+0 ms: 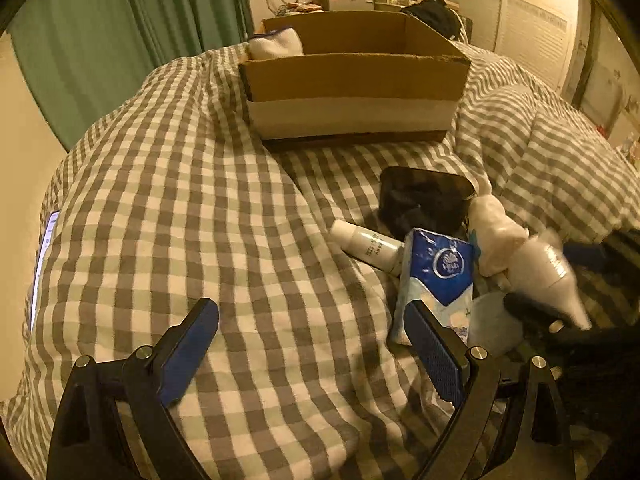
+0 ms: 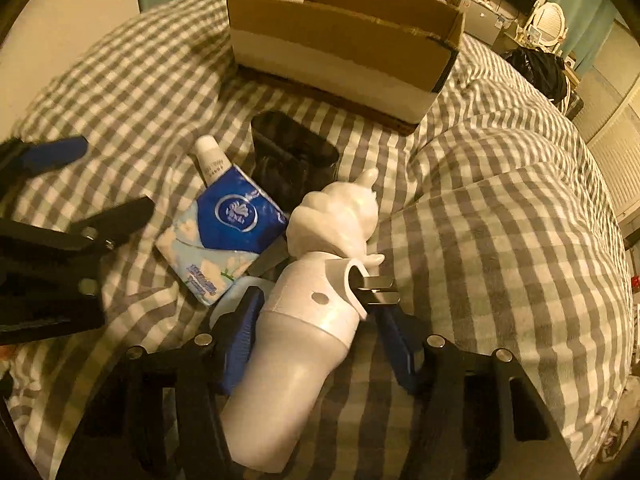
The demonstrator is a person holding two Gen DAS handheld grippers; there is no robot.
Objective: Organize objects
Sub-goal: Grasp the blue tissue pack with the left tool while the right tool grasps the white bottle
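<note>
A white bottle (image 2: 304, 340) with a looped lid lies on the checked quilt (image 2: 500, 220). My right gripper (image 2: 318, 300) stands open around it: the left pad is against it, and a small gap shows at the right pad. Beside it lie a white figurine (image 2: 336, 216), a blue tissue pack (image 2: 228, 232), a small white tube (image 2: 210, 156) and a black case (image 2: 292, 152). My left gripper (image 1: 310, 308) is open over bare quilt, its right finger next to the tissue pack (image 1: 440, 276). The bottle (image 1: 548, 276) looks blurred in the left wrist view.
An open cardboard box (image 1: 352, 80) stands farther back on the bed, with a folded white cloth (image 1: 276, 42) in its left corner. A lit phone (image 1: 42, 264) lies at the quilt's left edge. Green curtains and a cluttered desk stand beyond the bed.
</note>
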